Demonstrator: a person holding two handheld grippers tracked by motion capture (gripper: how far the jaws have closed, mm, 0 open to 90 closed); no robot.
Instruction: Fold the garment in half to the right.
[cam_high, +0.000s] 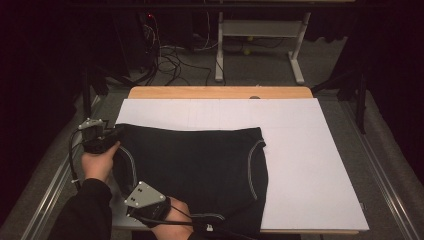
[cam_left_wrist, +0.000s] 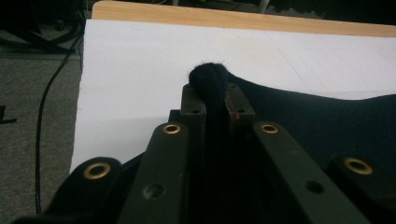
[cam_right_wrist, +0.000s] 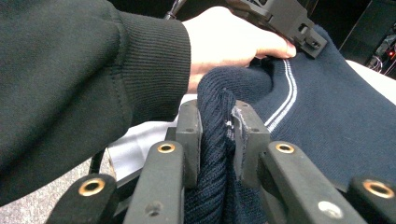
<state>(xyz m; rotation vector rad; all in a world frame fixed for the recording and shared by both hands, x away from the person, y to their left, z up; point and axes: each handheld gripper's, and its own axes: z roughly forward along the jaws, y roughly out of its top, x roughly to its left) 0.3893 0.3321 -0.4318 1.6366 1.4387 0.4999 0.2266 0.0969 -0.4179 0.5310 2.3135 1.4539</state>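
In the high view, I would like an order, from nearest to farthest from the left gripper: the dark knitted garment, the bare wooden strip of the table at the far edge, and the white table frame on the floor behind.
1. Dark knitted garment: pinched in the left gripper, spreading rightward.
2. Bare wooden strip: far table edge.
3. White table frame: floor beyond the table.

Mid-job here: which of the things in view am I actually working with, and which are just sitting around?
In the job:
- dark knit garment, spread on the white board
- left gripper, jaws shut on its far-left corner
- right gripper, jaws shut on its near edge

Lying about:
- grey table frame on the floor beyond
- floor cables
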